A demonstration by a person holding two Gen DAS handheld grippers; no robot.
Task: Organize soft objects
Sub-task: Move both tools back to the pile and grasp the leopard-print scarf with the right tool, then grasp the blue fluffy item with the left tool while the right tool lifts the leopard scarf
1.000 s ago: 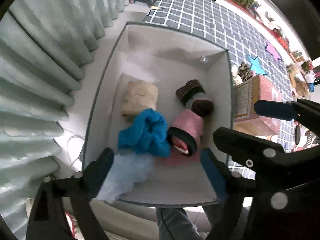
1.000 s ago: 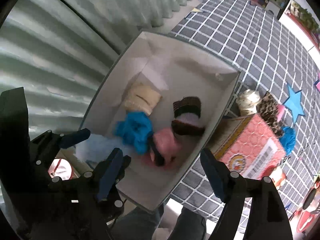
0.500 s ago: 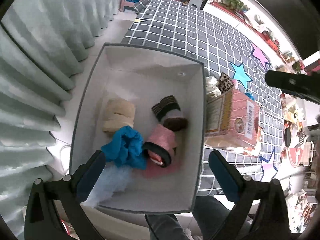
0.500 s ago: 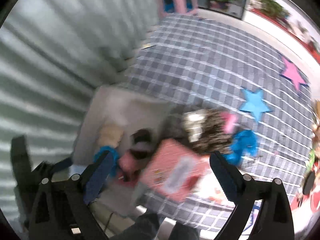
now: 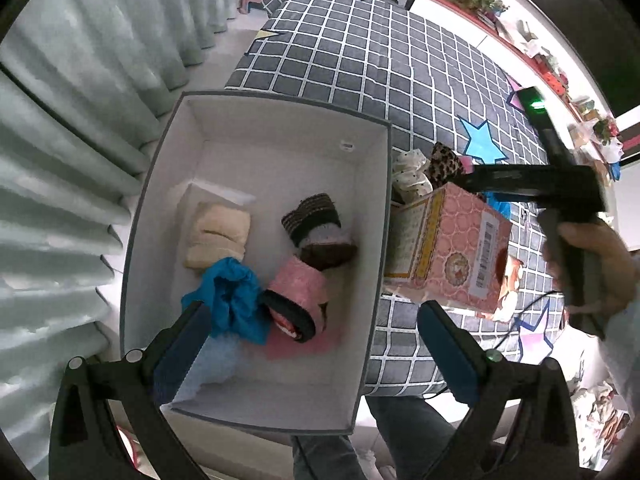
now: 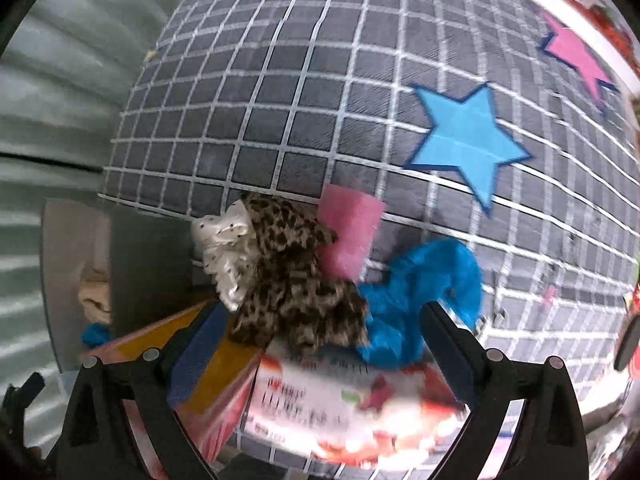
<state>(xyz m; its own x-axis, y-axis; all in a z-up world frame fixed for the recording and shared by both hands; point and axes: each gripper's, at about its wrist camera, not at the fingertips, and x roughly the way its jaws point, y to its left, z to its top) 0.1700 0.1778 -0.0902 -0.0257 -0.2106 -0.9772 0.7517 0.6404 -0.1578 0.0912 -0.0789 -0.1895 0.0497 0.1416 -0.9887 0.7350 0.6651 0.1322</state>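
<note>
A white storage box [image 5: 380, 240] with a grey rim holds a beige folded cloth [image 5: 218, 236], a blue cloth [image 5: 234, 304], a pink piece with a black band [image 5: 298, 300] and a brown striped roll [image 5: 316, 224]. My left gripper [image 5: 314, 316] hangs open above the box's near end with nothing between its fingers. My right gripper [image 6: 322, 320] is open, pointing down over a pile beside the box: a leopard-print cloth [image 6: 296, 280], a white dotted cloth [image 6: 226, 256], a pink cloth [image 6: 348, 232] and a fluffy blue cloth [image 6: 420, 292]. It touches none of them.
A pink carton [image 5: 448, 248] stands against the box's right wall, with the pile behind it. Everything rests on a grey checked mat [image 6: 280, 100] with a blue star [image 6: 464, 140]. Pale curtains [image 5: 60, 160] hang to the left. A hand [image 5: 592, 264] holds the right gripper's handle.
My right gripper swung away from the box, to the right and lower, to above the pile behind the carton, and its jaws widened. My left gripper drifted back and slightly up.
</note>
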